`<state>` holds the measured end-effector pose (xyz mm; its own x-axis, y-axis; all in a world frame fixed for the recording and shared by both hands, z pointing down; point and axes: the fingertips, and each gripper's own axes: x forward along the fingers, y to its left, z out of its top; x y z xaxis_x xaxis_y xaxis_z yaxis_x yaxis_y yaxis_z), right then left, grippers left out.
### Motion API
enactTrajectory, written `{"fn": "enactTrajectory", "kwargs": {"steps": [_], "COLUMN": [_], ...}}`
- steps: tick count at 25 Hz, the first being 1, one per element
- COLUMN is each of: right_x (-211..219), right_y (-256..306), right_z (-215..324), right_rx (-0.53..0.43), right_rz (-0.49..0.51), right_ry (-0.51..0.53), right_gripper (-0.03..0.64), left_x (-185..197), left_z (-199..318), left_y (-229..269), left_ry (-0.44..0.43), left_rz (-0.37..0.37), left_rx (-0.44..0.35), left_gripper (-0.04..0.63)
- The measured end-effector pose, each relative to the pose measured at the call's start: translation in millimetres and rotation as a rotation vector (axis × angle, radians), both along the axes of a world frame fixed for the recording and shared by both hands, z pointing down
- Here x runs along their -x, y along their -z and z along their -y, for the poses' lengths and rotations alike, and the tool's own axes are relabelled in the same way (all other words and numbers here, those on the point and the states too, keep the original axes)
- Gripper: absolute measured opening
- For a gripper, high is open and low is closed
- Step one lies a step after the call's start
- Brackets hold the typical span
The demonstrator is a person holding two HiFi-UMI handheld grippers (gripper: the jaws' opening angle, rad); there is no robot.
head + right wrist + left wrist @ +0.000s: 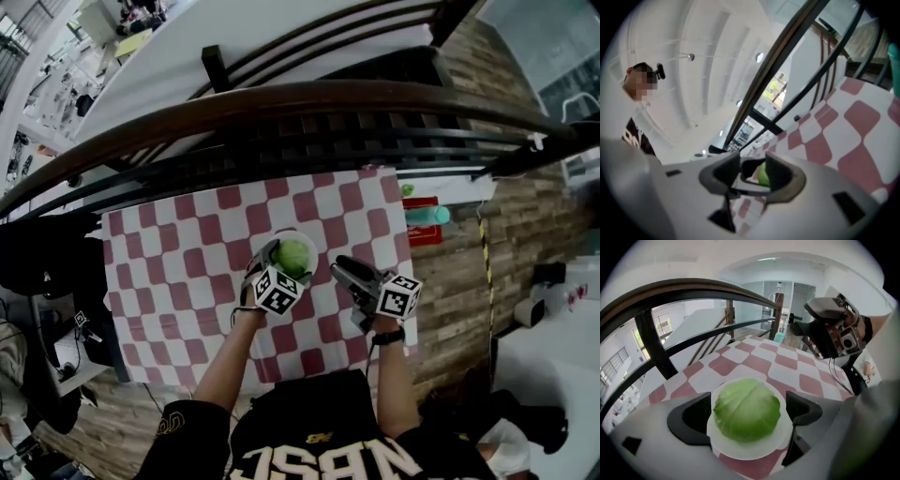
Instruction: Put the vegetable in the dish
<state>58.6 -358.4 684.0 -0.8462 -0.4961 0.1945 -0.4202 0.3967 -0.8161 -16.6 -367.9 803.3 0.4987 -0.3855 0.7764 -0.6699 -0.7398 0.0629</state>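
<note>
Landmark: a round white dish (pixel 746 449) stood on a red-and-white checked tablecloth (pixel 187 234).
Task thing: the pale green, round cabbage (pixel 746 411) sat in the middle of the dish, with white rim showing around it.
Left claw: the left gripper (pixel 749 401) had its jaws spread wide, one on each side of the cabbage above the dish. A thin sliver showed at each pad, so it was not squeezing.
Right claw: the right gripper (pixel 752 171) hung to the right of the dish, its jaws nearly together with a narrow empty gap.
Step in hand: judged as letting go and clearing away, since the cabbage looked already placed.
Doing it well: the jaws should probably stay wide and draw back along their own line, away from the dish, so that neither pad rolls the cabbage or drags the rim.
Writing: the black-and-white marker cubes (pixel 281 292) carried patterns, not words. The pale block letters on the dark shirt (pixel 319 450) were upside down and cropped, so not safely readable. The red box (pixel 422 208) beyond the dish was too small to read.
</note>
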Motion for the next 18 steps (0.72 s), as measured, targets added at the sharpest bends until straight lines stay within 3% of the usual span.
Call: {"fn": "enactTrajectory", "kwargs": {"steps": [2,6,10,12,18], "right_x": [3,12,13,15,34], "right_y": [10,36,75,100,170], "right_z": [3,6,7,7,-8], "right_rx": [-0.006,-0.076,-0.24,-0.333,-0.57], "right_rz": [0.006,0.014,-0.178,-0.271,-0.502], "right_ry": [-0.035,-0.102,-0.188,-0.183,-0.151], "right_gripper": [0.173,0.173,0.169,0.166,0.145], "left_x": [-2,5,22,30,49], "left_z": [-3,3,-3,-5,-18], "left_y": [22,84,140,167,263], "left_ry": [0.05,0.169,0.289,0.34,0.411], "left_rz": [-0.069,-0.176,-0.23,-0.263,-0.422], "left_rx": [0.008,-0.075,-0.127,-0.171,-0.385], "left_gripper": [0.512,0.512,0.512,0.511,0.468]}}
